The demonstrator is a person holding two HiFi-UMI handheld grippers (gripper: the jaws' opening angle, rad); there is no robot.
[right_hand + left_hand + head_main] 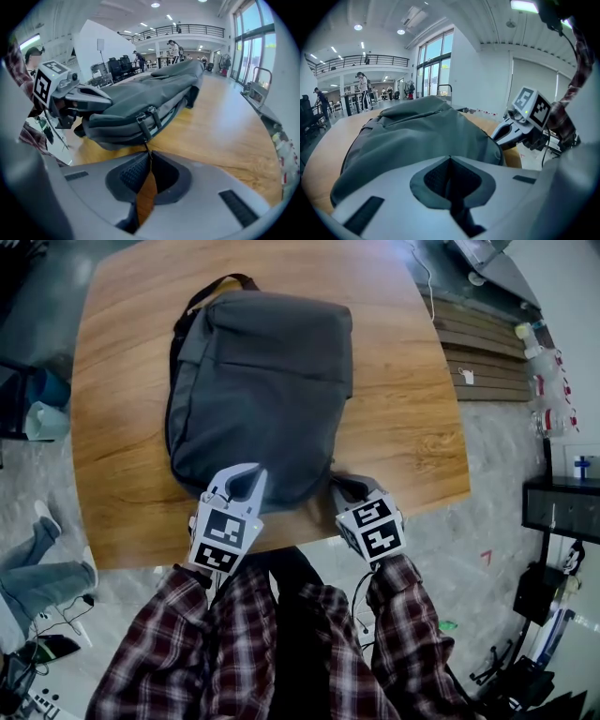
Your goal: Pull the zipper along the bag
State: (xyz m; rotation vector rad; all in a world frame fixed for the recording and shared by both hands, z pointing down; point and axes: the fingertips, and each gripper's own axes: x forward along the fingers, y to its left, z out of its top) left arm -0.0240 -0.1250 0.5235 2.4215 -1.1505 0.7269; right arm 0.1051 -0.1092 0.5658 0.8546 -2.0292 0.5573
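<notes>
A dark grey backpack [262, 390] lies flat on the wooden table [412, 427], its black strap at the far end. My left gripper [253, 474] is shut at the bag's near edge, and in the left gripper view its tips [450, 159] pinch the grey fabric [417, 136]. My right gripper [339, 486] sits at the bag's near right corner. It is shut [149, 155] on the thin zipper pull [146, 143], which runs from the zipper slider on the bag's side [150, 119]. The two grippers are about a hand's width apart.
The table's near edge [309, 545] lies right under both grippers. Slatted wooden boards [478, 352] and a dark shelf unit [562, 512] stand to the right. A seated person's legs [37, 568] are at the left on the floor.
</notes>
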